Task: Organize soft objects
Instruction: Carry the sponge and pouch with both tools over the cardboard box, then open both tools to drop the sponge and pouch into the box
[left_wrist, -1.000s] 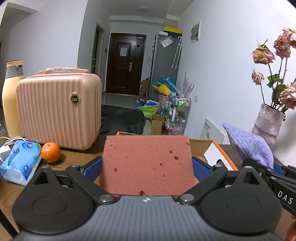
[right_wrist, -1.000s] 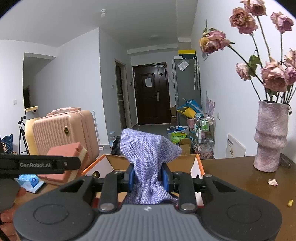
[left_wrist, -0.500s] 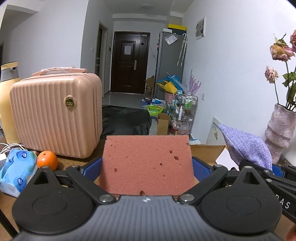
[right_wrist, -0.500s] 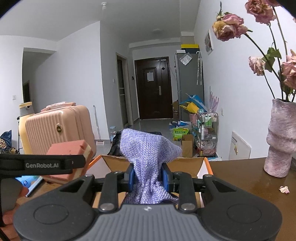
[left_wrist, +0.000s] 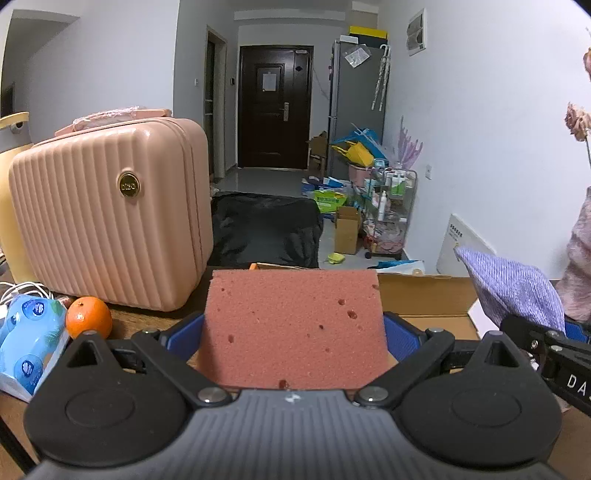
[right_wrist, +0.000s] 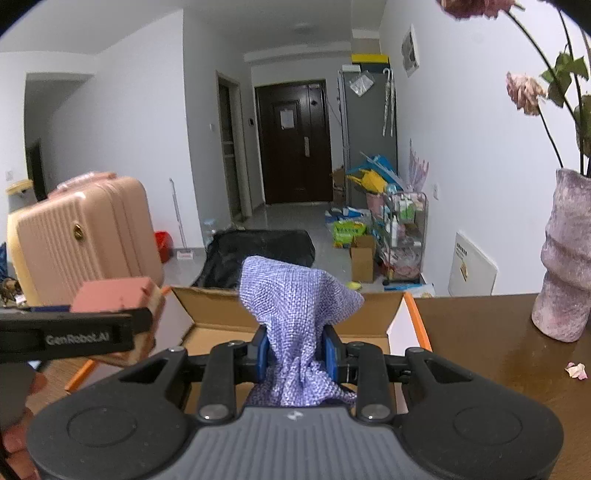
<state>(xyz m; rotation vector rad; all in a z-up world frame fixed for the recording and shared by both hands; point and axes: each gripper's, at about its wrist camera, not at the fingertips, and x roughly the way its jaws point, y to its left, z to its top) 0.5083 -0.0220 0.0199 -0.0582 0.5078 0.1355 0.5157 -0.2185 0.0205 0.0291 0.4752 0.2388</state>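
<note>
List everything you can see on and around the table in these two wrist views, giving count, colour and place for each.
sponge: 1, pink, in left gripper
cloth: 1, purple, in right gripper
cardboard box: 1, brown with orange edges, open, on table ahead
suitcase: 1, pink, table left
orange: 1, beside suitcase
tissue pack: 1, blue, far left
vase: 1, mauve, table right
left gripper: shut on sponge
right gripper: shut on cloth
</note>
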